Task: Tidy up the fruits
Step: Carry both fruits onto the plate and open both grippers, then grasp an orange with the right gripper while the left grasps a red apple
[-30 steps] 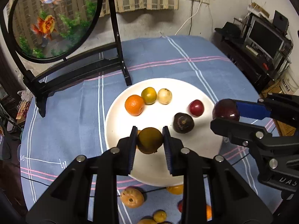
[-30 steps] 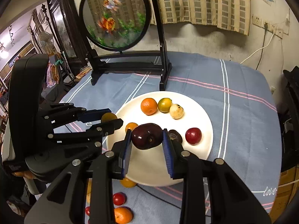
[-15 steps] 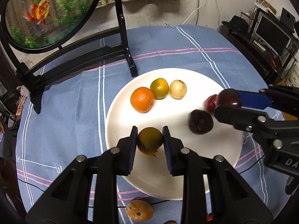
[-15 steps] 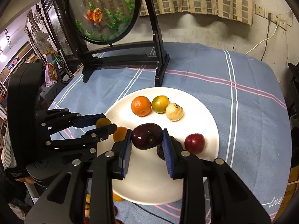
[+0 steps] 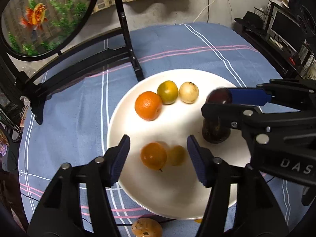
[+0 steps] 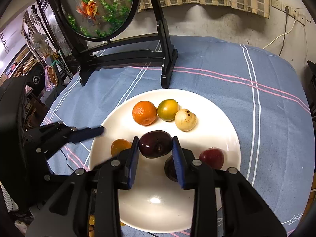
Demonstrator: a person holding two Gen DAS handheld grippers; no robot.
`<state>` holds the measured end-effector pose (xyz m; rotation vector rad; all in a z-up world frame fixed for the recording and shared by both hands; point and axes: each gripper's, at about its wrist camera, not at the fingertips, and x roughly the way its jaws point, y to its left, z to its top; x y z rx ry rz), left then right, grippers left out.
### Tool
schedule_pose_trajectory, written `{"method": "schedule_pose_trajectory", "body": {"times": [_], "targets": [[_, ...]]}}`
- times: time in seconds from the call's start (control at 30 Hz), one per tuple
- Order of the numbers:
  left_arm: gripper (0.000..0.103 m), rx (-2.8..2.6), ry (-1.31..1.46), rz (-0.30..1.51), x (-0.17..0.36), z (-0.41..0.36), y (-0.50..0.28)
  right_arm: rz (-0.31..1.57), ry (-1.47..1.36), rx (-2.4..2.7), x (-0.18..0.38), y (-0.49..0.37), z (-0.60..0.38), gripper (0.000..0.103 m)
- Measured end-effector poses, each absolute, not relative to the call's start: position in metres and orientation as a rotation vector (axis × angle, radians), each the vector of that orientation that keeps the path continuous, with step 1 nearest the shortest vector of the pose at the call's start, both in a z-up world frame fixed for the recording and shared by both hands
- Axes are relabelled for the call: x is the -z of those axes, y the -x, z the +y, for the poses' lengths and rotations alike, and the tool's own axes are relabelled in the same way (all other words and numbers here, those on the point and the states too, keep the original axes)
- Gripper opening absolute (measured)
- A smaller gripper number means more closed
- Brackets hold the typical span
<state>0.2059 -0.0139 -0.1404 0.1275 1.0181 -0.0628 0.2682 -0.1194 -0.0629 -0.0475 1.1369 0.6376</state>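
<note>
Released onto the round white plate [image 5: 118,130], probably rolling, the yellow-orange fruit [image 5: 153,155] lay between the opening left gripper [image 5: 158,158]; the right gripper [image 6: 155,148], loosening, held the dark purple plum [image 6: 155,143] for placing

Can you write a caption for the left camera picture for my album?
Left tongs opening above two small fruits on the white plate.

Both wrist views look steeply down, sharing the plate [image 5: 118,118].
</note>
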Motion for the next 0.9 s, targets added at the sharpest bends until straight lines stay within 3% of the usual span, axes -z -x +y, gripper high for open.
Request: {"method": "schedule_pose_trajectory", "body": {"times": [0.3,0.63,0.67,0.7,0.9], "targets": [[0.063,0.03,-0.063,0.992,0.119,0.007,-0.198,1.097,0.018,-0.611,0.039,-0.263,-0.14,0.037],[0.074,-0.005,-0.028,0.912,0.074,0.039,-0.136,1.062,0.086,-0.635,0.001,-0.18,-0.185,0.037],[0.075,-0.003,-0.036,0.91,0.073,0.039,-0.128,1.076,0.098,-0.646,0.003,-0.165,-0.19,0.043],[0.075,0.001,-0.045,0.909,0.073,0.039,-0.12,1.083,0.11,-0.645,0.005,-0.154,-0.193,0.061],[0.076,0.043,-0.049,0.966,0.085,0.034,-0.062,1.148,0.2,-0.648,0.036,-0.081,-0.208,0.063]]}}
